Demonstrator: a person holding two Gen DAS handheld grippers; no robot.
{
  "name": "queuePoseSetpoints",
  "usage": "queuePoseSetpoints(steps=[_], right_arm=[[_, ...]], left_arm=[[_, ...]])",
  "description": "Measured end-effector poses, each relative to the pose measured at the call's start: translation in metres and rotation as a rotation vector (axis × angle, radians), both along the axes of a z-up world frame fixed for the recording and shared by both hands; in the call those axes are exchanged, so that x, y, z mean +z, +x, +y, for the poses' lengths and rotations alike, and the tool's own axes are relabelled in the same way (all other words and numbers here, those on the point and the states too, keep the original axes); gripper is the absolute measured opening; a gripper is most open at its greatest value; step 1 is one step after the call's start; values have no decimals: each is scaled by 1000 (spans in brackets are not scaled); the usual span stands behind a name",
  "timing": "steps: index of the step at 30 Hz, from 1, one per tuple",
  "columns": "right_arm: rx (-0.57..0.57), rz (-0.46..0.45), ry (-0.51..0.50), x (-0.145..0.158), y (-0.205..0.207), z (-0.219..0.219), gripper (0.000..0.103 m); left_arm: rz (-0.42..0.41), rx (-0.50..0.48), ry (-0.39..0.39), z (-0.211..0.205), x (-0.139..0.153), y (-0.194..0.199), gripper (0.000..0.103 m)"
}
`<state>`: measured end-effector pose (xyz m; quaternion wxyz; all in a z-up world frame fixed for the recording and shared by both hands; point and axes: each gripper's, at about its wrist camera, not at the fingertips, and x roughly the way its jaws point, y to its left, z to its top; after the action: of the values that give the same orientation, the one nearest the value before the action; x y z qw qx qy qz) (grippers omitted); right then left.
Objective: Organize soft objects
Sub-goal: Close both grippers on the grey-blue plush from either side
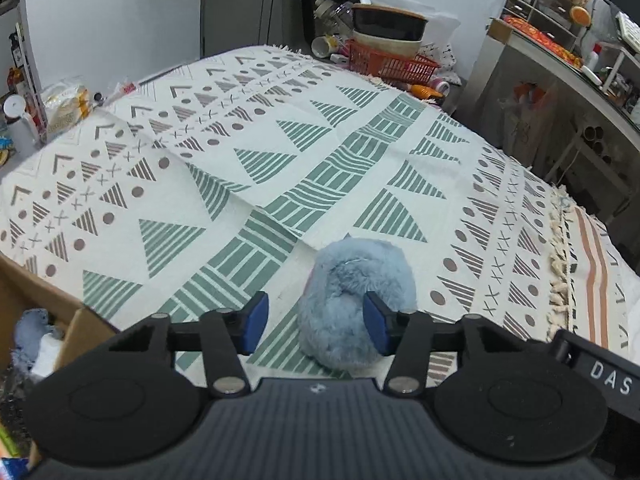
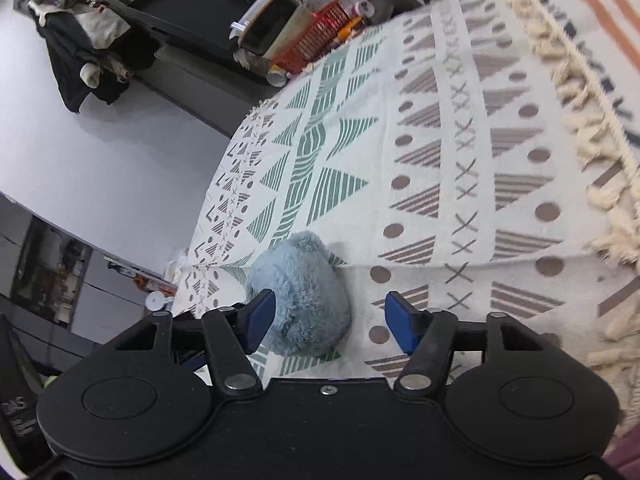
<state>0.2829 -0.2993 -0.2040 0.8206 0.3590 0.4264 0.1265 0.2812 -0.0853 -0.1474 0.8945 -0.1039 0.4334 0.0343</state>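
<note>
Fluffy grey-blue plush [image 1: 352, 300], round and shaggy, sits on the patterned cloth [image 1: 280, 140]. Left gripper [image 1: 316, 320] and right gripper [image 2: 330, 322] both spread wide, holding nothing.

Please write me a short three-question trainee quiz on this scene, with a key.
1. True or false: the left gripper has its jaws shut on the fluffy blue plush toy.
2. What does the toy rest on? A patterned cloth; B bare wood; C red basket.
3. Which blue pad of the right gripper overlaps the toy in its view?

Key: 1 false, open; 2 A; 3 the left-hand pad.
</note>
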Motion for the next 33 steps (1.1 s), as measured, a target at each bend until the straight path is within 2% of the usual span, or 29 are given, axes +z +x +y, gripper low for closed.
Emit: queuePoseSetpoints(steps=[5, 8, 9, 10, 11, 12, 15, 19, 25, 27, 33], right_arm=[[11, 7, 42, -9, 7, 1, 59], [28, 7, 59, -13, 12, 4, 59], [36, 11, 61, -15, 14, 6, 59], [42, 17, 62, -16, 15, 8, 59], [48, 21, 64, -18, 16, 9, 59], [53, 22, 66, -18, 17, 10, 59], [58, 28, 61, -20, 19, 12, 59], [46, 53, 62, -26, 20, 12, 59], [71, 48, 42, -23, 18, 15, 41], [79, 42, 49, -19, 16, 15, 34], [104, -4, 41, -1, 1, 18, 25]], left_arm=[[29, 19, -36, 7, -17, 12, 45], [36, 26, -90, 14, -27, 15, 41], [37, 28, -123, 17, -28, 15, 38], [38, 29, -165, 21, -29, 15, 28], [42, 31, -210, 24, -30, 15, 24], [44, 32, -222, 25, -30, 16, 23], [40, 11, -207, 20, -28, 15, 20], [34, 20, -230, 22, -26, 10, 16], [35, 0, -266, 19, -15, 1, 14], [23, -10, -248, 17, -7, -5, 14], [8, -12, -227, 19, 14, -23, 13]])
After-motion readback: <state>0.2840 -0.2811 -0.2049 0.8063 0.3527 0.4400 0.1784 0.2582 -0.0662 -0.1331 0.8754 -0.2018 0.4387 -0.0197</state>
